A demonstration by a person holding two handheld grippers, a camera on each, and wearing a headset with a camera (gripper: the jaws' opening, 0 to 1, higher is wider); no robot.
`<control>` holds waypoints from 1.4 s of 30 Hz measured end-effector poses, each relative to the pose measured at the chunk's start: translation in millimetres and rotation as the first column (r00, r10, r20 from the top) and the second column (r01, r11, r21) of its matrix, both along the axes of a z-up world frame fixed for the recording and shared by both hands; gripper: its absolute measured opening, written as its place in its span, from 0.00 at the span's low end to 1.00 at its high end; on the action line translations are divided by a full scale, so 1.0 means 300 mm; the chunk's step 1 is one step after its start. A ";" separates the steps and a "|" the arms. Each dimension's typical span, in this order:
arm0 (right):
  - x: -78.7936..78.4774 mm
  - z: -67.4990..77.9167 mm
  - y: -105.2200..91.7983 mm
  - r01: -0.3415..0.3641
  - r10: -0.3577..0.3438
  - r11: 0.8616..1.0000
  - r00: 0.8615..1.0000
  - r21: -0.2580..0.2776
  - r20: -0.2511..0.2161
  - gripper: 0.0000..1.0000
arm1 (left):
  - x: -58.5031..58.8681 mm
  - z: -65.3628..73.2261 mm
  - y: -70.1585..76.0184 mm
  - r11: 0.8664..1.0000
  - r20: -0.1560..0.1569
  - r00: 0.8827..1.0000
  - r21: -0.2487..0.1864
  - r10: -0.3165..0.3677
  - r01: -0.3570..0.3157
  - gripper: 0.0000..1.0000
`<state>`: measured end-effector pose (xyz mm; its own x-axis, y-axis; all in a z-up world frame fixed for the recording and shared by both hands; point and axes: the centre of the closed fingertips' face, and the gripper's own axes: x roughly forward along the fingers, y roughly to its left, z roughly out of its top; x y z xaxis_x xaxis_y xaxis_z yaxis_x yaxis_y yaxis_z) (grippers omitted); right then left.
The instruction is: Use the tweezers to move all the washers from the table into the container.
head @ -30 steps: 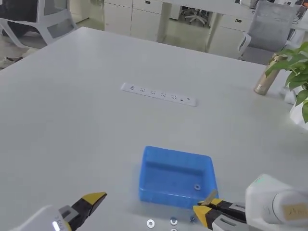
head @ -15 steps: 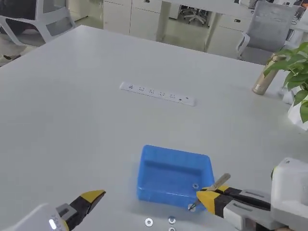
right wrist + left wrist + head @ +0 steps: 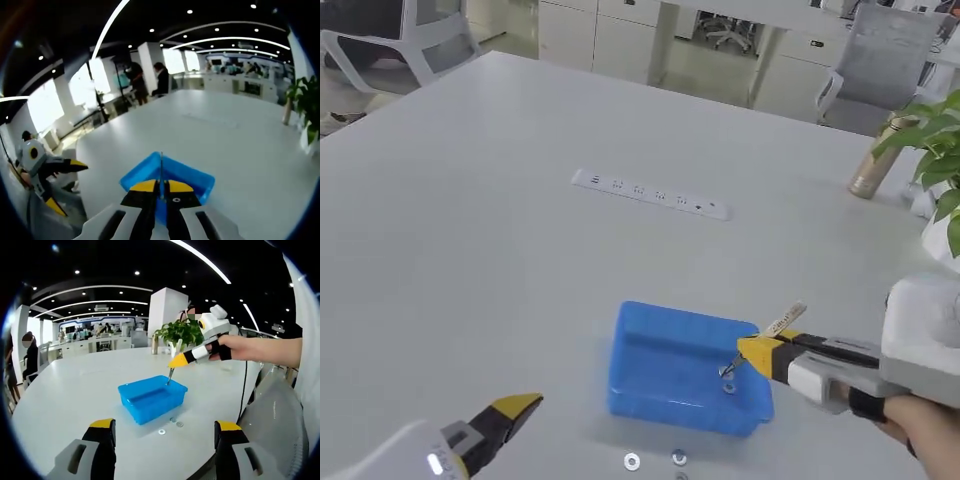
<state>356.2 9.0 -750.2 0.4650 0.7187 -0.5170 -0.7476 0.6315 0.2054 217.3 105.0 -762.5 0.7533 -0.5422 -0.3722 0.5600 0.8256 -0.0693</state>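
The blue container (image 3: 665, 350) stands near the table's front edge, with one washer (image 3: 729, 387) lying in its right part. My right gripper (image 3: 760, 356) is shut on the tweezers (image 3: 782, 323), and their tip hangs just above that part of the container. I cannot tell whether the tip carries a washer. Two washers (image 3: 632, 461) (image 3: 679, 458) lie on the table in front of the container. My left gripper (image 3: 512, 411) rests open at the lower left, its jaws wide apart. The left gripper view shows the container (image 3: 150, 399) and the washers (image 3: 161, 431).
A white power strip (image 3: 650, 195) lies mid-table. At the far right stand a gold bottle (image 3: 873, 160) and a potted plant (image 3: 940, 140). Office chairs (image 3: 880, 60) stand beyond the table. The white table (image 3: 470, 260) spreads wide to the left.
My right gripper has lifted the tweezers from the table in front of the container to above its right part. One of three washers on the table is gone. The left gripper stayed put.
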 end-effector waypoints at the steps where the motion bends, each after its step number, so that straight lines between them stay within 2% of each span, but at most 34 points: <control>1: 0.011 -0.010 0.005 -0.001 0.001 1.000 1.000 -0.004 -0.004 0.03 | 0.000 0.000 0.001 1.000 0.000 1.000 0.001 0.001 -0.001 0.82; 7: 0.035 -0.049 0.019 -0.012 0.012 1.000 1.000 -0.026 -0.018 0.03 | 0.000 -0.003 0.001 1.000 -0.005 1.000 0.001 0.002 -0.002 0.82; 17: 0.066 -0.140 0.020 -0.031 0.027 0.996 0.998 -0.082 -0.053 0.03 | -0.002 -0.006 -0.005 1.000 -0.011 1.000 0.005 -0.007 0.007 0.81; 26: 0.078 -0.173 0.017 -0.032 0.026 0.995 0.997 -0.094 -0.069 0.03 | -0.004 -0.012 -0.008 1.000 -0.019 1.000 0.010 -0.012 0.012 0.81; 42: 0.071 -0.194 0.018 -0.031 0.022 0.994 0.996 -0.101 -0.084 0.03 | -0.006 -0.015 -0.009 1.000 -0.020 1.000 0.012 -0.014 0.014 0.80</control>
<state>377.4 14.3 -808.4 0.3993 0.6717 -0.6240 -0.7477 0.6325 0.2023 215.6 102.3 -767.0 0.7379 -0.5482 -0.3938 0.5701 0.8185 -0.0713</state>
